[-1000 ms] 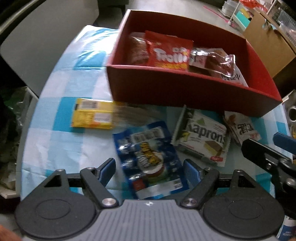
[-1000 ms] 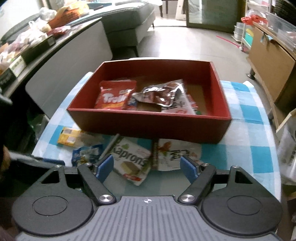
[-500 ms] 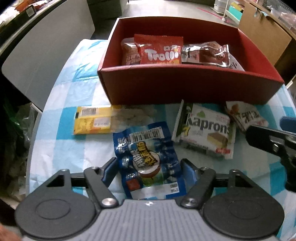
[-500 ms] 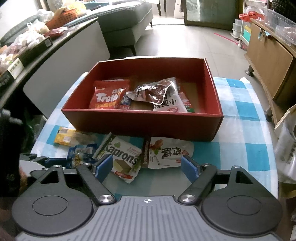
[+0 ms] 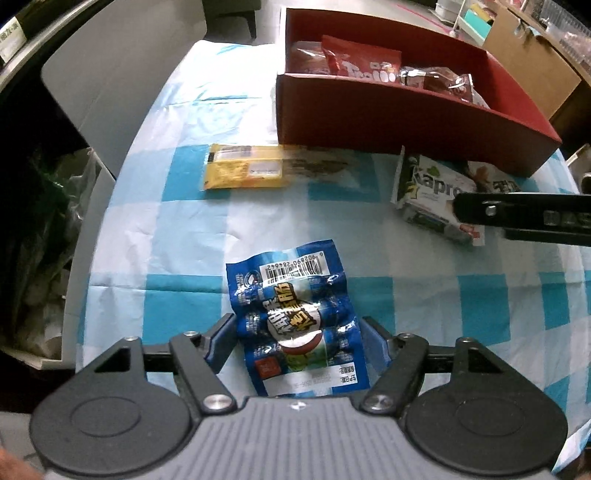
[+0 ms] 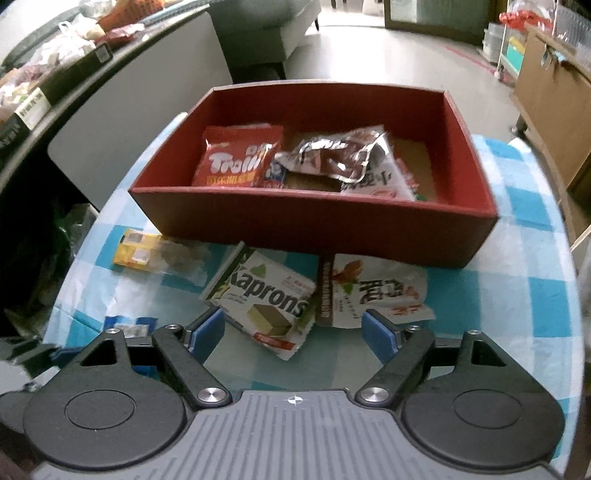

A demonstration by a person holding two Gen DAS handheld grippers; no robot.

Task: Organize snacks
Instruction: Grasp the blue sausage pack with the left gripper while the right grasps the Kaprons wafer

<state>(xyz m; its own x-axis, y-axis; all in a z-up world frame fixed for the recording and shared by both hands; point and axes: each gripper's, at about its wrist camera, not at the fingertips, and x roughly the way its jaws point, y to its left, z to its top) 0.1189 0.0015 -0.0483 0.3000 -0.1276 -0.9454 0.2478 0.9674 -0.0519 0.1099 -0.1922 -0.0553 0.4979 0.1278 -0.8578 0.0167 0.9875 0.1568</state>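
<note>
The crinkled blue plastic snack pouch point(image 5: 295, 321) lies flat on the worktop point(image 5: 155, 236), its long axis running away from the camera, the barcode end far and the white label end near; yellow Chinese characters cross its middle. The left gripper point(image 5: 297, 341) straddles the pouch, its blue pads just beside each edge; its jaws have just been closing, and whether the pads press the wrapper yet cannot be told. The right gripper point(image 6: 293, 332) stands open and holds nothing above the white "Kaprons" wafer pack point(image 6: 266, 299), which lies slanted with its lettering rising toward the right. Touching it on the right is a white pouch with Chinese writing point(image 6: 376, 291). A yellow flat packet with a clear end point(image 5: 245, 167) lies crosswise near the left front corner of the red cardboard box point(image 6: 314, 225). Inside the box are a red "Trolli" bag point(image 6: 232, 158), a silvery brown wrapper point(image 6: 332, 155) and other packs. A blue-and-white checked cloth covers the worktop. Beyond are a grey sofa point(image 6: 266, 22), pale floor and a brown cardboard carton point(image 6: 550, 107).
</note>
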